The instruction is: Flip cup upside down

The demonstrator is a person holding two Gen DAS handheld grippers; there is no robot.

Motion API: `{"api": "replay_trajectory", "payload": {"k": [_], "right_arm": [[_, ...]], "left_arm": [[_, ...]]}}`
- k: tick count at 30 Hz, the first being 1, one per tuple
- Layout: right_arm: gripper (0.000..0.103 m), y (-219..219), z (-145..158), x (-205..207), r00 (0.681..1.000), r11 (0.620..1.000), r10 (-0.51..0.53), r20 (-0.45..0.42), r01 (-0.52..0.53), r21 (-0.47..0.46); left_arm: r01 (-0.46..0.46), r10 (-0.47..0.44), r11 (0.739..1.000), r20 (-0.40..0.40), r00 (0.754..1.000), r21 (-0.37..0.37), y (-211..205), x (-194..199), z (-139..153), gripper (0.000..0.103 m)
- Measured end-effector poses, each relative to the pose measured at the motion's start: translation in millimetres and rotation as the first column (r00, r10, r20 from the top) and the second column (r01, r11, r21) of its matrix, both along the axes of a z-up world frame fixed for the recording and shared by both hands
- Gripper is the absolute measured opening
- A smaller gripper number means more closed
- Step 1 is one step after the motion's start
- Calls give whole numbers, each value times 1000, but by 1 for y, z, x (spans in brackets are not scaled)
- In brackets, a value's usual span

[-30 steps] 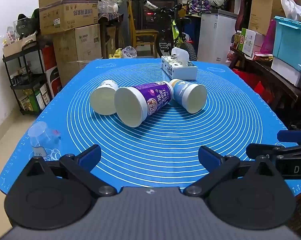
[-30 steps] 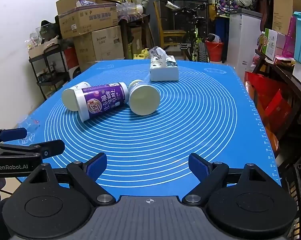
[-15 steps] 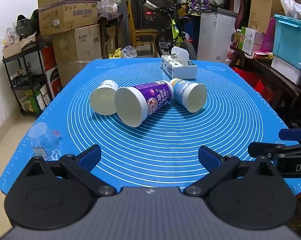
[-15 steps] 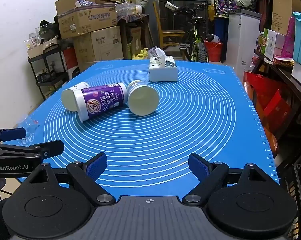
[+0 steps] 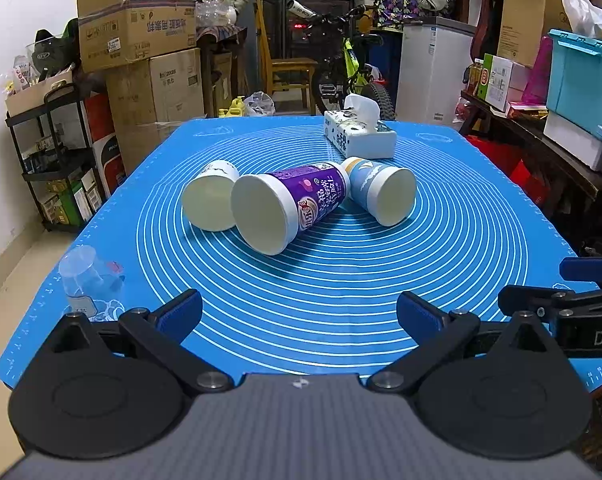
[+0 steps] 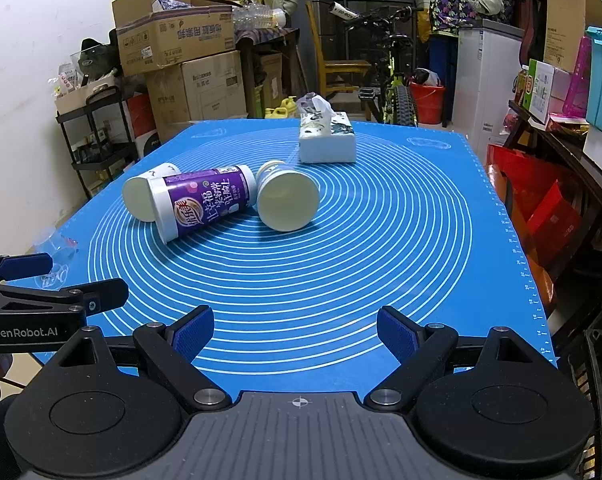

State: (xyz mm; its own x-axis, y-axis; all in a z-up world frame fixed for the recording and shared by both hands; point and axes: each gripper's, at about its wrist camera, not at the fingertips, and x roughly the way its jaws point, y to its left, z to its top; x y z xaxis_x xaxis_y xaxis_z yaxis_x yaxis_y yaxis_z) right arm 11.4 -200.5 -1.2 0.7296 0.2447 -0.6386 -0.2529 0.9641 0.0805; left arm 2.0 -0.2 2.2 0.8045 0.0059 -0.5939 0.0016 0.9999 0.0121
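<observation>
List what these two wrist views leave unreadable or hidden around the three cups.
- White cup: right wrist view, mostly behind the purple cup.
- Whether the cups' near ends are lids or bases: neither view tells.
- Clear plastic cup: label too small.
- Right gripper: cut off in the left view.

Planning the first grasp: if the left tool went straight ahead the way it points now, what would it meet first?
Probably the purple cup, lying on its side near the centre line. Only bare blue mat lies before it. The left tool is open, empty.

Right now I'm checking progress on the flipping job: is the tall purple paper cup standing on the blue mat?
No, the tall purple paper cup lies on its side on the blue mat, between two other toppled cups.
</observation>
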Motion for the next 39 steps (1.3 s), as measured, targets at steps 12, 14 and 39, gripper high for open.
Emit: {"api": "replay_trajectory", "payload": {"k": [12, 14, 39], "right_arm": [[90, 5, -2, -1, 1000, 1000, -2, 2, 2, -5], [90, 5, -2, -1, 1000, 1000, -2, 3, 2, -5], [90, 6, -1, -1, 1000, 1000, -4, 3, 4, -4]], "left_arm": [[7, -7, 1000, 3, 1000, -2, 3, 0, 1, 102], [7, -7, 1000, 4, 1000, -2, 4, 0, 1, 102], [4, -4, 1000, 10, 1000, 10, -1, -1, 2, 102]]}}
